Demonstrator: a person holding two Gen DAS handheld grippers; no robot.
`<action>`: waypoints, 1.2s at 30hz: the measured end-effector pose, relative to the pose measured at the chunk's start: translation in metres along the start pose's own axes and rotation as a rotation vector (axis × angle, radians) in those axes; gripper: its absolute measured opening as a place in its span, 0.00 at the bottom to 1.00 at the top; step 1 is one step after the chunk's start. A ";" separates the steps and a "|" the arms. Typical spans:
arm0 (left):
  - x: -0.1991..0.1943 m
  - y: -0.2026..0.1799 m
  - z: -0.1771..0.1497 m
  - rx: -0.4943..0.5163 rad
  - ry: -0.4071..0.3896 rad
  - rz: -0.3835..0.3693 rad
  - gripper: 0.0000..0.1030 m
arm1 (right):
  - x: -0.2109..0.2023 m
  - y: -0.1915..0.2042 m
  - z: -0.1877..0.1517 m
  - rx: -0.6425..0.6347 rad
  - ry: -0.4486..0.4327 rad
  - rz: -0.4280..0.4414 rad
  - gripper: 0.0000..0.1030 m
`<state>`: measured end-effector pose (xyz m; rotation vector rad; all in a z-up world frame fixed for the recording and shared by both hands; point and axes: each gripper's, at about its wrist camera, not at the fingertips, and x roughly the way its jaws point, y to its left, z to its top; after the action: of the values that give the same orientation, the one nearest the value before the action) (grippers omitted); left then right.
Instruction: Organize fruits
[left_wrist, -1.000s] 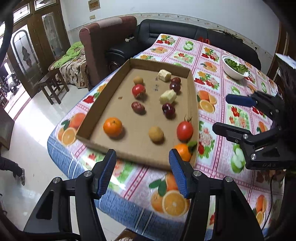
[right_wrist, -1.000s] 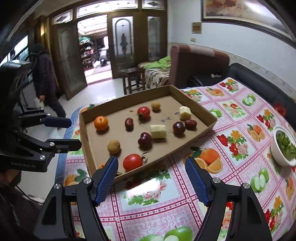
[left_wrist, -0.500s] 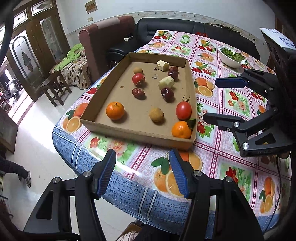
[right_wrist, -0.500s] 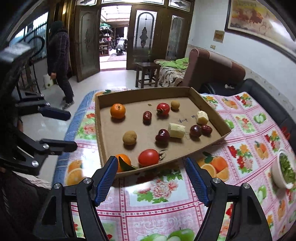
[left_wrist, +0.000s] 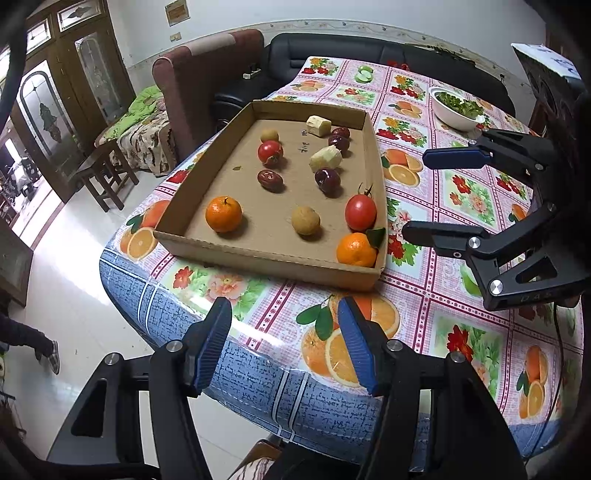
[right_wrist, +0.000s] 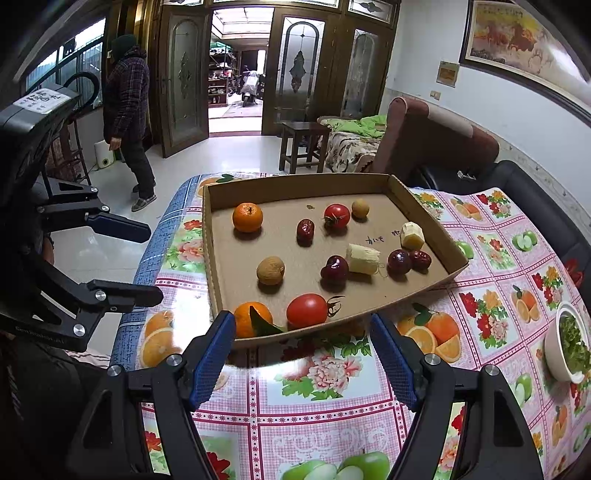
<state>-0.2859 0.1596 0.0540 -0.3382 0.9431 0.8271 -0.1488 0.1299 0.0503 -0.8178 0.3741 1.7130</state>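
Behind tray wall (right_wrist: 295, 338), half-hidden orange (right_wrist: 246, 318)

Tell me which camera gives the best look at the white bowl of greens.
The left wrist view: the white bowl of greens sits whole at the far end of the table, rim and contents visible. In the right wrist view the bowl is squeezed against the right edge, distorted and partly cut off.

A: Is any text legible?

B: Partly. The left gripper (right_wrist: 110, 258) body carries small pale lettering near its lower edge; it cannot be read with certainty. The cardboard tray (right_wrist: 229, 258) floor bears dark handwritten marks, not decipherable.

A: Others?

B: A white label (right_wrist: 42, 99) shows printed characters, too blurred to read.
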 end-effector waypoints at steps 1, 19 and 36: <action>0.000 0.000 0.000 0.000 0.001 0.001 0.57 | 0.000 0.000 0.000 -0.002 0.002 0.002 0.74; 0.002 0.002 0.001 -0.006 0.004 -0.008 0.57 | 0.008 0.005 0.005 -0.033 0.023 0.026 0.74; 0.001 0.008 0.003 -0.032 -0.019 0.007 0.57 | 0.012 0.010 0.012 -0.059 0.029 0.043 0.74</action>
<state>-0.2894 0.1672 0.0558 -0.3546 0.9149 0.8511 -0.1635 0.1430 0.0492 -0.8844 0.3642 1.7605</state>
